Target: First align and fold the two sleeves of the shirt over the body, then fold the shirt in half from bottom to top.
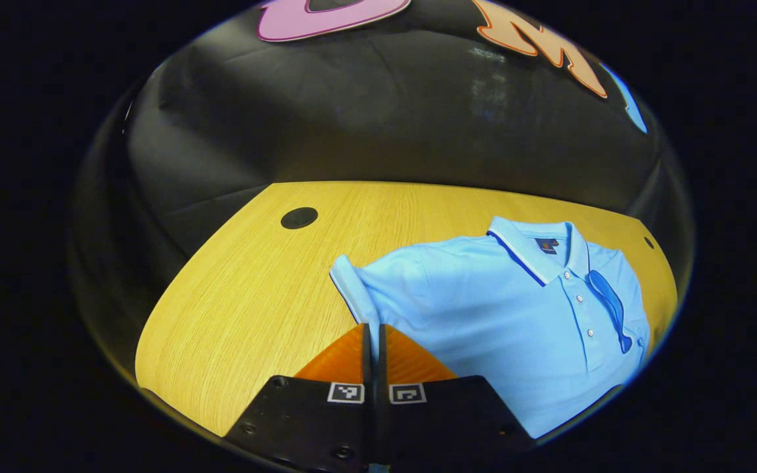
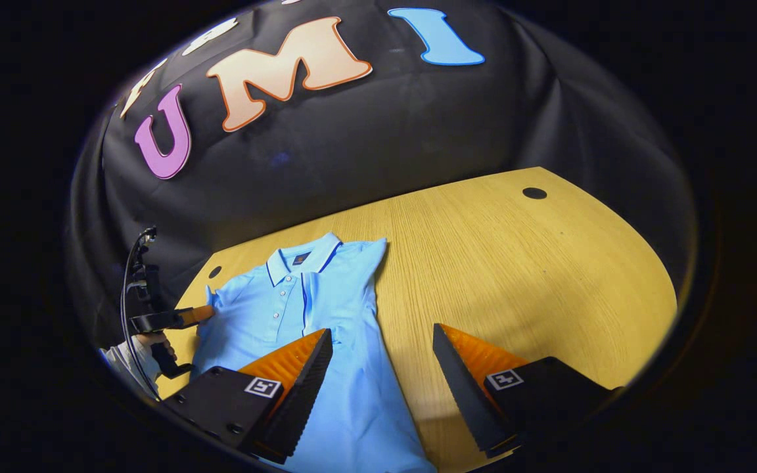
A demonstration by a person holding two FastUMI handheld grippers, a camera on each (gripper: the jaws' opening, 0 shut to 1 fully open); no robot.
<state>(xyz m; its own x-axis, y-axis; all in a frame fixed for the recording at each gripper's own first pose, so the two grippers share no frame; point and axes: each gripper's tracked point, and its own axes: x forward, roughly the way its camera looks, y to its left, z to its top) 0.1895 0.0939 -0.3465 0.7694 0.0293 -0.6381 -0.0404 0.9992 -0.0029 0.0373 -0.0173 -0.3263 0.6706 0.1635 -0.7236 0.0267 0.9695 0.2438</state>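
A light blue polo shirt (image 2: 313, 309) is laid flat on the wooden surface (image 2: 516, 263), collar toward 12 o'clock; the left gripper (image 1: 374, 328) is seen with jaws closed at the sleeve (image 1: 352, 289) edge; the right gripper (image 2: 382, 355) is held above the shirt's 3 o'clock side, jaws wide apart.

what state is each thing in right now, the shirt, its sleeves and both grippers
shirt: lying flat on the table, front up, collar toward the wall, not folded in half
sleeve on the right gripper's side: folded over the body
other sleeve: spread out to the side, its edge at the left gripper's closed jaws
left gripper: jaws shut at the sleeve edge
right gripper: jaws wide open, holding nothing, above the shirt's lower part
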